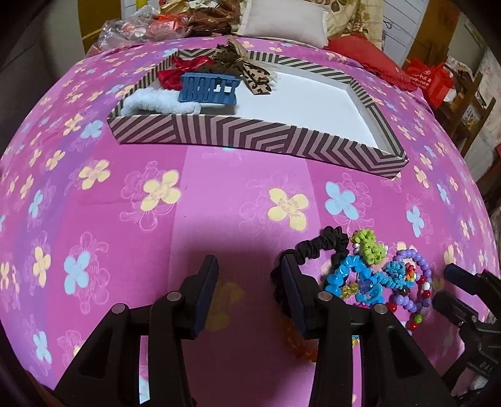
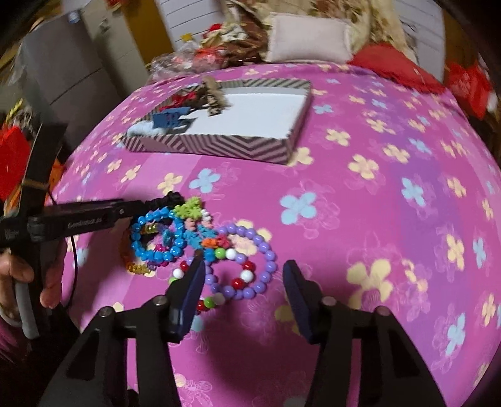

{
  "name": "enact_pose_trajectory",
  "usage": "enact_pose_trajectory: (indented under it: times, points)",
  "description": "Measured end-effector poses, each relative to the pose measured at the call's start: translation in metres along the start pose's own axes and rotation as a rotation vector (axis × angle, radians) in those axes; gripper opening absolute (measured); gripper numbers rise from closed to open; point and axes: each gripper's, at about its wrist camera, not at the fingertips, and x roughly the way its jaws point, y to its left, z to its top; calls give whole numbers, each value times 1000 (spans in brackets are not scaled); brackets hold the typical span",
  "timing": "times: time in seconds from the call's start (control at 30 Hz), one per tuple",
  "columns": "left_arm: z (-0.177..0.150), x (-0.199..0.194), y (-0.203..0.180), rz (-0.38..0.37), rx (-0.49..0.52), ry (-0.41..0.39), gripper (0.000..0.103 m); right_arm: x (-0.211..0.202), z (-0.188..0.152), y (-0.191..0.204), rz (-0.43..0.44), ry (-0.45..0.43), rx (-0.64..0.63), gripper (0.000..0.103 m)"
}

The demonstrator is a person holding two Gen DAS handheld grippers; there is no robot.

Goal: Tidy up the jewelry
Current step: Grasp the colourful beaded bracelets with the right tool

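Note:
A striped box lid [image 1: 250, 131] lies on the pink flowered cloth and holds a blue hair claw [image 1: 208, 87], a red bow [image 1: 173, 73], a brown bow [image 1: 247, 67] and a white fluffy band [image 1: 156, 101]. A pile of jewelry lies near me: a black scrunchie [image 1: 316, 247], blue bead bracelet [image 2: 156, 241], purple bead bracelet [image 2: 250, 266], green tie [image 1: 369, 245]. My left gripper [image 1: 249, 291] is open, its right finger touching the scrunchie. My right gripper [image 2: 244, 285] is open just above the purple bracelet. The box [image 2: 219, 145] shows in the right wrist view too.
A grey cushion [image 1: 281, 18], red cloth [image 1: 369, 53], a plastic bag with trinkets [image 1: 137, 28] and patterned fabric lie at the far edge. Red bags [image 1: 429, 78] and a wooden chair [image 1: 466, 106] stand at right.

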Motion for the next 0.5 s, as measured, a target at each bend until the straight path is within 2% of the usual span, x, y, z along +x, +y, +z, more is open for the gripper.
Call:
enact_pose_trajectory:
  times: [0.17, 0.33, 0.5]
  points:
    - [5, 3, -4, 1, 14, 0, 43, 13, 4, 11, -3, 18, -80, 46]
    - [8, 5, -5, -2, 19, -7, 43, 28, 6, 17, -30, 56, -180, 31]
    - [11, 7, -5, 1, 19, -16, 43, 33, 3, 26, -59, 61, -303, 28]
